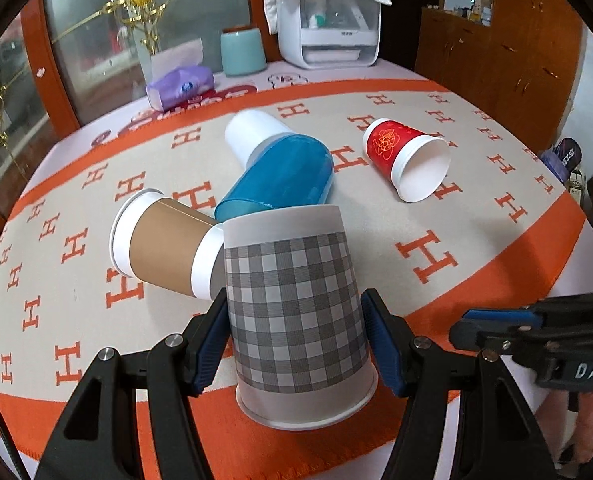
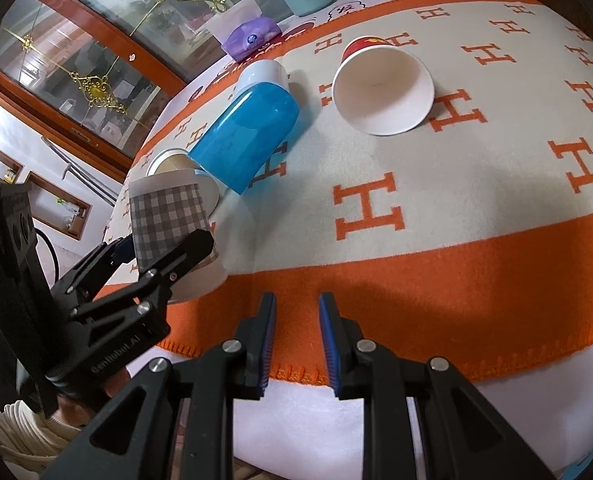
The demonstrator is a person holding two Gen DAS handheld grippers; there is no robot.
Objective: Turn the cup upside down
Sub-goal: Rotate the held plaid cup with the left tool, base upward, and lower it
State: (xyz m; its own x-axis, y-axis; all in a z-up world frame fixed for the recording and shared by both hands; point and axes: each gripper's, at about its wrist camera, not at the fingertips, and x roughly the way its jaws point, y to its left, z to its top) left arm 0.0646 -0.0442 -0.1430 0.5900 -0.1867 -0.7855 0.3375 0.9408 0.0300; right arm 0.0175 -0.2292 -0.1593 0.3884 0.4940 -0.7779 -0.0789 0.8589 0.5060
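A grey checked paper cup (image 1: 296, 312) stands upside down, mouth on the orange border of the cloth, slightly tilted. My left gripper (image 1: 296, 340) has its jaws on either side of the cup; a small gap shows at the right pad, so the fingers (image 1: 384, 352) look open around it. The cup also shows in the right wrist view (image 2: 168, 220) between the left gripper's fingers. My right gripper (image 2: 296, 340) is open and empty over the cloth's front edge. A brown cup (image 1: 168, 248), a blue cup (image 1: 280, 180), a white cup (image 1: 252, 132) and a red cup (image 1: 408, 156) lie on their sides.
The table carries an orange and cream H-pattern cloth (image 1: 428, 256). At the back stand a purple tissue pack (image 1: 180, 88), a teal container (image 1: 242, 52) and a white appliance (image 1: 328, 28). A wooden cabinet (image 1: 496, 40) is at the right, a glass door behind.
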